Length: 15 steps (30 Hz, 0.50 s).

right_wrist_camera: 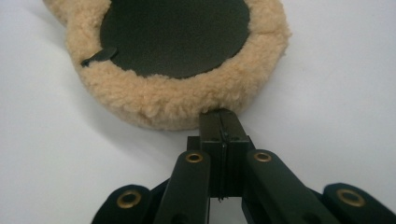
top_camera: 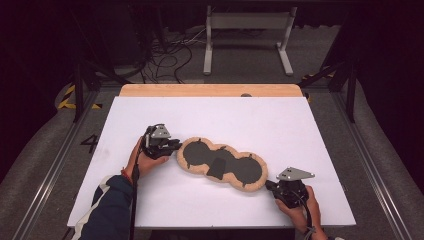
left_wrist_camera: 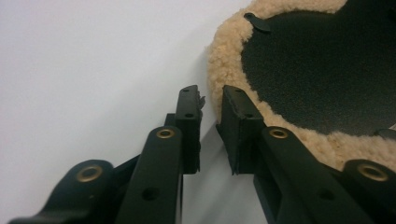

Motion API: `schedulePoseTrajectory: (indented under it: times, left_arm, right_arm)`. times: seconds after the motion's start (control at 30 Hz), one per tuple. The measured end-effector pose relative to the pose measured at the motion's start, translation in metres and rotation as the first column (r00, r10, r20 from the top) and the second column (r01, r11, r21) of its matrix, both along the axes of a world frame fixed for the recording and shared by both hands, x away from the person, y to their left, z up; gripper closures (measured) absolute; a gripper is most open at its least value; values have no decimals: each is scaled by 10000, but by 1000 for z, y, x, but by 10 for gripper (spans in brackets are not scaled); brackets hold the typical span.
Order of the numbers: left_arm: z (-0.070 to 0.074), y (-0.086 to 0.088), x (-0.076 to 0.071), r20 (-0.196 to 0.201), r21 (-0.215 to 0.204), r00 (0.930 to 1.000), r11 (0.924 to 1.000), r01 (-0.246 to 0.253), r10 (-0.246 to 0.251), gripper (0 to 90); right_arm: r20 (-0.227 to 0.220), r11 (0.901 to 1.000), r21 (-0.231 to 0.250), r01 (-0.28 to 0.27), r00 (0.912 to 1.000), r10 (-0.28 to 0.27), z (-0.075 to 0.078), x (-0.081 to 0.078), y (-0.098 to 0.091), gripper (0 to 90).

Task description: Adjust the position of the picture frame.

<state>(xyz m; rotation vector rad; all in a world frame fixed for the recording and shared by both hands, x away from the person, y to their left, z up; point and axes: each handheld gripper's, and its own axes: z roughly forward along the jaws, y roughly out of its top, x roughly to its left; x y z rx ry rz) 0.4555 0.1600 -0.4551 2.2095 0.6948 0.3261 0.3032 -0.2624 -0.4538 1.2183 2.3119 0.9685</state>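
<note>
Fleecy pad [top_camera: 221, 163] lies between left claw [top_camera: 175, 145] and right claw [top_camera: 268, 185]

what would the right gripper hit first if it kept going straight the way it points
Most likely the fleece rim of the tan earmuff-shaped pad: the right gripper, jaws shut, points straight at that rim, seemingly at its edge.

I see a white surface [top_camera: 210, 120] filling the middle of the frame, with a bare wooden strip [top_camera: 210, 90] along its upper edge. Lying flat on it, just below centre, is a tan fleece pad [top_camera: 221, 163] with dark round panels, slanting toward the lower right.
</note>
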Motion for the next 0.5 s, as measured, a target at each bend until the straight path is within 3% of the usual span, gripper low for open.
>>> schedulePoseTrajectory:
  times: [0.1, 0.3, 0.5]
  left_arm:
    - [0, 1, -2, -61, -8, 9999, 9999, -108, 108, 762]
    - [-1, 5, -6, -554, -302, 9975, 9985, -463, 446, 751]
    - [-2, 6, -10, -560, -316, 9969, 9979, -571, 553, 750]
  right_arm:
    - [27, 10000, -4, 14, 10000, -14, 0, 6, -2, 900]
    - [126, 10000, -19, -16, 9999, 16, 0, 18, -5, 900]
    - [157, 10000, -24, 62, 9999, -62, 0, 28, -9, 900]
